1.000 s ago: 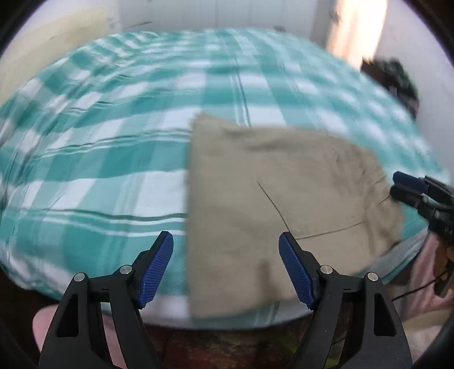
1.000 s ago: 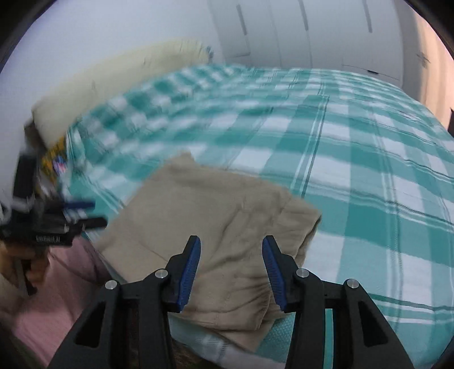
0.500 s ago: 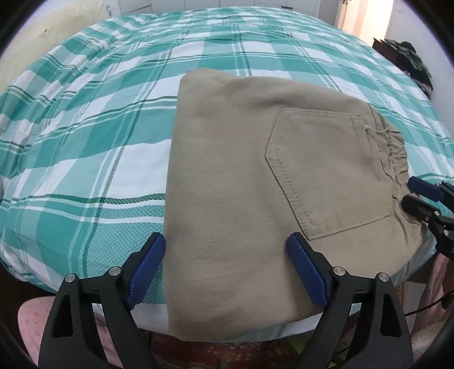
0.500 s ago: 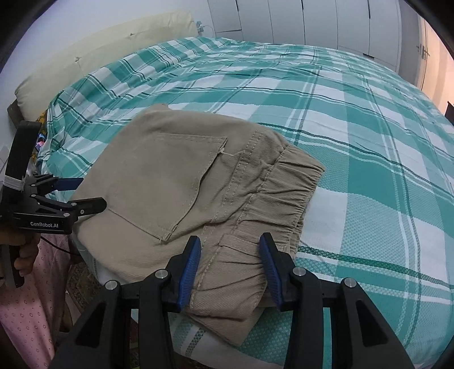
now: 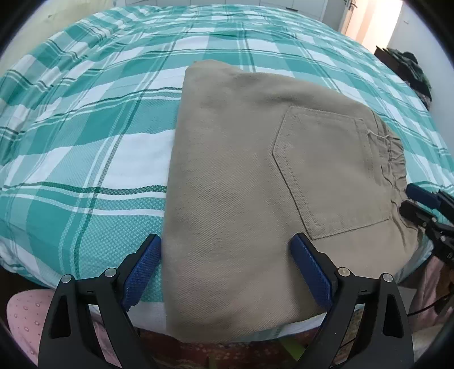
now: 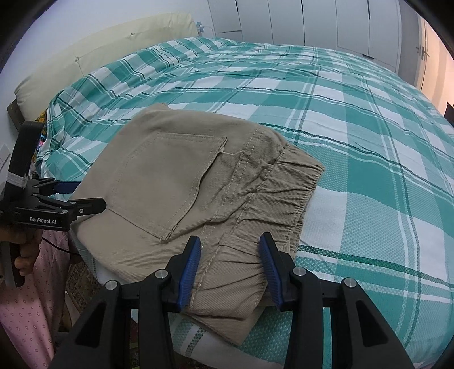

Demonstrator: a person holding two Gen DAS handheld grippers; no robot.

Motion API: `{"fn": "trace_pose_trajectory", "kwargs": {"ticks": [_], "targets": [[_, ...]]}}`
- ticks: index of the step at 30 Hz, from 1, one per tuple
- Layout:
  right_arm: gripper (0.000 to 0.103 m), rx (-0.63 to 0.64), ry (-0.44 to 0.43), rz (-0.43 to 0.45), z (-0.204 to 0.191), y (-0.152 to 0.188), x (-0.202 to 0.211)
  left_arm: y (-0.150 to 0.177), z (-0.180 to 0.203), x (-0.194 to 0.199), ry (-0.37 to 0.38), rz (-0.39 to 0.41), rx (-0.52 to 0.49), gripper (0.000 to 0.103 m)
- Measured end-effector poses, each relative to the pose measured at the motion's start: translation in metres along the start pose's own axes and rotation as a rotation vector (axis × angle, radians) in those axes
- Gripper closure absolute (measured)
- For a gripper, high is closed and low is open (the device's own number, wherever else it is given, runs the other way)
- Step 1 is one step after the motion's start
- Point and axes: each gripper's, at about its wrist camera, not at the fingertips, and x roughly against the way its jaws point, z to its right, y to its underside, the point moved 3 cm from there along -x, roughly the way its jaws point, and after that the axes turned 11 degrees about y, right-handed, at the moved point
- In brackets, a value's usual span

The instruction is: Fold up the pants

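The tan pants (image 5: 255, 181) lie folded into a compact rectangle on the green checked bed cover (image 5: 85, 136), near the bed's front edge, back pocket up. They also show in the right wrist view (image 6: 184, 193), elastic waistband at the right. My left gripper (image 5: 227, 255) is open, its blue fingers either side of the fold's near end, just above the cloth. My right gripper (image 6: 229, 252) is open over the waistband corner, holding nothing. The left gripper also shows in the right wrist view (image 6: 76, 195), and the right one in the left wrist view (image 5: 411, 198).
A cream headboard (image 6: 99, 56) runs along the bed's far left side. White wardrobe doors (image 6: 312, 25) stand behind the bed. Dark clothes (image 5: 411, 71) lie at the far right. A patterned rug (image 5: 241, 354) and my pink-clad legs (image 6: 25, 312) are below the bed edge.
Both grippers have moved in closer to the folded pants and steadied; the views were blurred a second ago. The pants lie unchanged. Both grippers stay open.
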Motion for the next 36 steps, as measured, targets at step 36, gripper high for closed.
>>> {"fn": "trace_pose_trajectory", "kwargs": {"ticks": [36], "targets": [[0.070,0.062,-0.060,0.041,-0.021,0.010,-0.001,0.006,-0.006,-0.005,0.037,0.034,0.019,0.005]]}}
